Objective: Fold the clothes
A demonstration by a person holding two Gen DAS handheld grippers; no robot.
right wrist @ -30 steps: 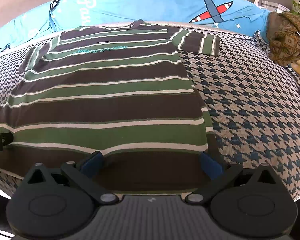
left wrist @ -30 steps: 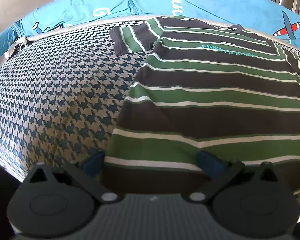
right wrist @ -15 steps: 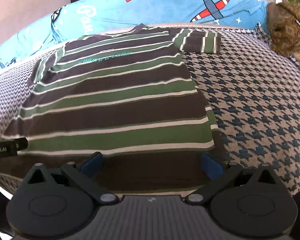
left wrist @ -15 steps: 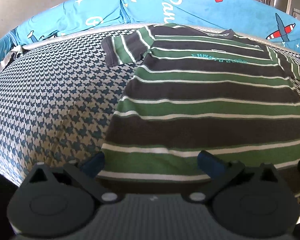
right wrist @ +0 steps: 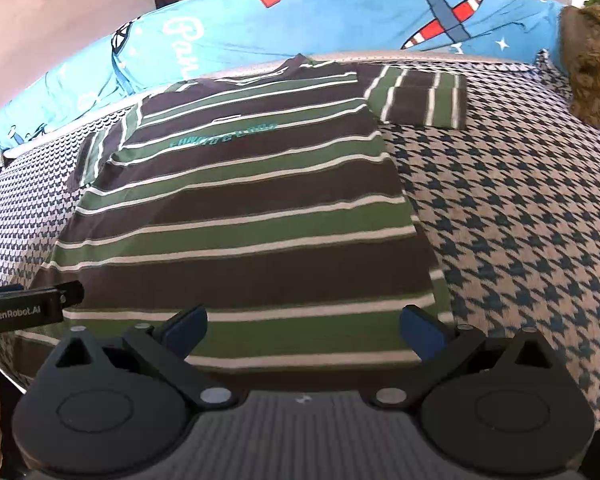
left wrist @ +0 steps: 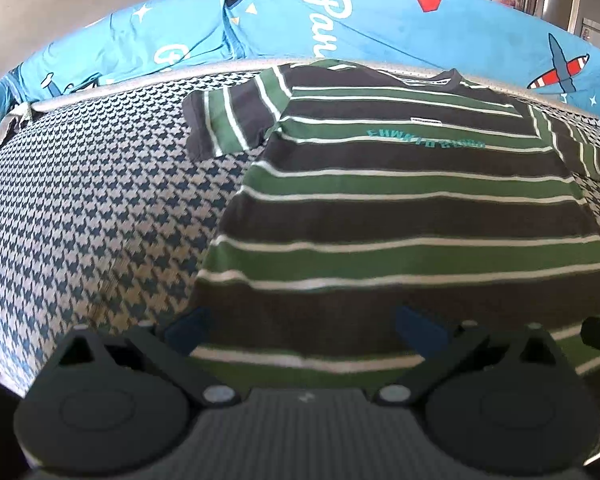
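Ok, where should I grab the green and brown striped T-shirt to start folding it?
Probably the near hem corners of the striped T-shirt: it lies flat, collar away. Left gripper takes its corner, right gripper the other, both coming from the near side.

Left gripper (right wrist: 32, 308) body: "GenRobot.AI", white on black, on my tool.
Blue bedding (left wrist: 380, 28): white script, "Pa…" legible.
T-shirt (left wrist: 400, 208) chest: teal lettering, unreadable.

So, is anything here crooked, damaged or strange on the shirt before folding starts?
Nothing stands out. The striped T-shirt lies flat and face up on the houndstooth bedcover, both sleeves spread out, with no visible tears or stains. Both grippers, left and right, are open above its hem.
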